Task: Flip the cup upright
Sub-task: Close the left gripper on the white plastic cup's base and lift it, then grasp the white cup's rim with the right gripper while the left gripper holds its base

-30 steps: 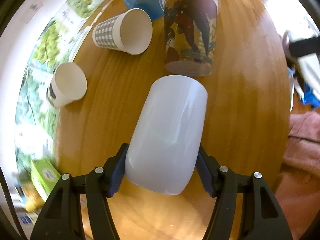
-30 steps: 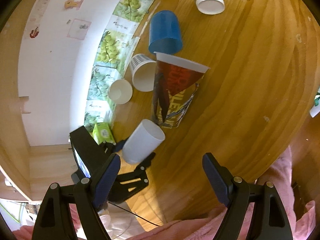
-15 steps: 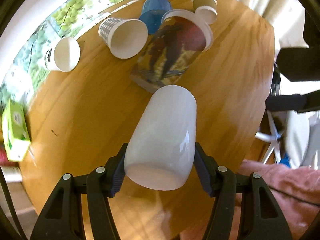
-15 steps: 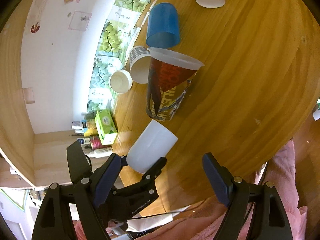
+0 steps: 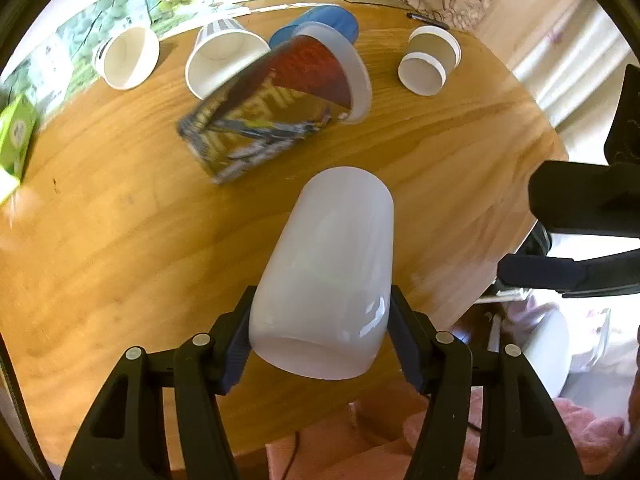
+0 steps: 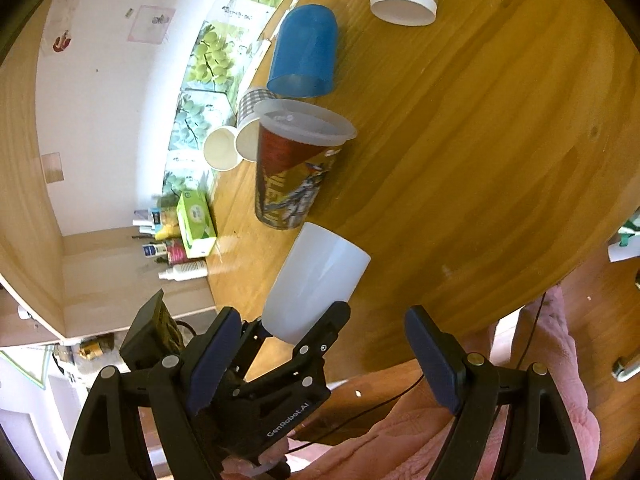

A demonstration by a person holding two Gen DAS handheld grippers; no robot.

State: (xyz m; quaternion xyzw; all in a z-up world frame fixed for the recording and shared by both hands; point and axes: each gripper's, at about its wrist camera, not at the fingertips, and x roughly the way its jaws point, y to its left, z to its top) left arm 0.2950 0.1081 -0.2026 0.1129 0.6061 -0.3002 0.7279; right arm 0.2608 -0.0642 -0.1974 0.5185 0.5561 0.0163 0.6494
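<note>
Six cups are in view: one frosted white plastic cup (image 5: pixel 328 276), one tall printed red-and-blue cup (image 5: pixel 276 108), one blue plastic cup (image 6: pixel 304 48), one grey paper cup (image 5: pixel 430 60), one checked paper cup (image 5: pixel 224 60) and one small white paper cup (image 5: pixel 126 56). There is one green carton (image 6: pixel 196 224) and two black two-finger grippers (image 5: pixel 320 344) (image 6: pixel 316 356).

The left gripper (image 6: pixel 298 330) clamps the narrow end of a white cup (image 6: pixel 316 284) over the tabletop (image 6: pixel 480 140); the right gripper (image 6: pixel 316 360) stands apart, jaws wide.
</note>
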